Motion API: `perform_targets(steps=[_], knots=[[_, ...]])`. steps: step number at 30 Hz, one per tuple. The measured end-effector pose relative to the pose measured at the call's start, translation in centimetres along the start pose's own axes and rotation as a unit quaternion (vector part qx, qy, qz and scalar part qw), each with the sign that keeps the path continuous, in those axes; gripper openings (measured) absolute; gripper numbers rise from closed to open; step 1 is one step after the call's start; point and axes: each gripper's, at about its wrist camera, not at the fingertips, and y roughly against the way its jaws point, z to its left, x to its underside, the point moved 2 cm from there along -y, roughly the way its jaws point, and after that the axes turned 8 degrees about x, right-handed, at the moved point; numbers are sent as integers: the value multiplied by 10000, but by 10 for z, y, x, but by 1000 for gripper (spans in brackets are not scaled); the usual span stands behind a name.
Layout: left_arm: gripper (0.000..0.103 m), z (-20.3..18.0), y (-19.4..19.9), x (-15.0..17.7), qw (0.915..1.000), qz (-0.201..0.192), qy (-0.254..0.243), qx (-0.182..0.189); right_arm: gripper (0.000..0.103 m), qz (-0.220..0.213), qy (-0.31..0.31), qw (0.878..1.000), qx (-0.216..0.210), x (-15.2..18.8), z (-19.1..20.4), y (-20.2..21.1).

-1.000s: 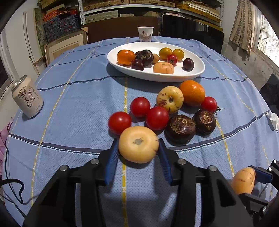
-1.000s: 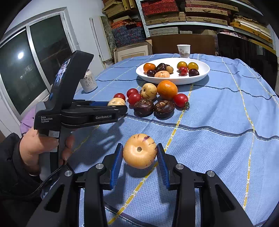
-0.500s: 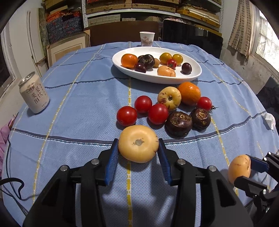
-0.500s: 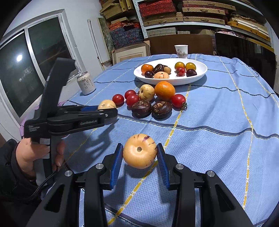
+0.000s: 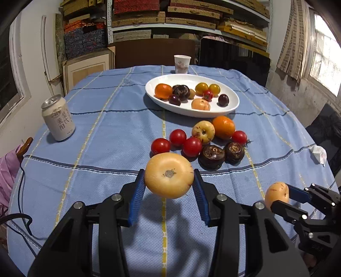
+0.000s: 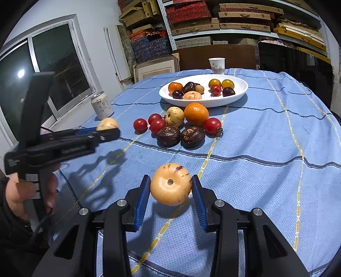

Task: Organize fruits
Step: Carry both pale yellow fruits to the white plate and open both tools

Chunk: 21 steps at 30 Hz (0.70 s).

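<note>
Your round tabletop wears a blue cloth with yellow and dark stripes (image 5: 106, 127); shelves of woven boxes (image 5: 191, 15) line the wall behind. The white drink can (image 5: 58, 118) carries Chinese characters. Your left gripper (image 5: 169, 187) has risen since a second ago, jaws clamped on a pale yellow round fruit (image 5: 169, 175). Your right gripper (image 6: 170, 191) pinches a purple-flecked yellow fruit (image 6: 170, 184) near the white oval plate (image 6: 234, 97).

We identify a household storeroom used as a dining space: a round table under a blue checked tablecloth (image 5: 119, 127), metal shelving (image 6: 234, 19) stacked with woven and fabric boxes, a drinks can (image 5: 58, 118), and a paper cup (image 5: 181, 64).
</note>
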Motion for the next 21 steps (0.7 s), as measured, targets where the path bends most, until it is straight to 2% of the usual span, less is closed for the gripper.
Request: perform_targets(steps=[7, 13, 16, 21], knots=[[43, 15, 42, -11, 9990, -320, 187, 233, 40, -11, -118, 9999, 125, 0, -8, 4], [43, 9, 66, -26, 9981, -476, 25, 402, 40, -215, 2, 9993, 303, -14, -12, 22], [43, 1, 75, -40, 9973, -575, -150, 424, 40, -438, 128, 9981, 419, -34, -16, 35], [43, -11, 78, -74, 9961, -666, -325, 484, 40, -847, 378, 9933, 693, -90, -25, 54]])
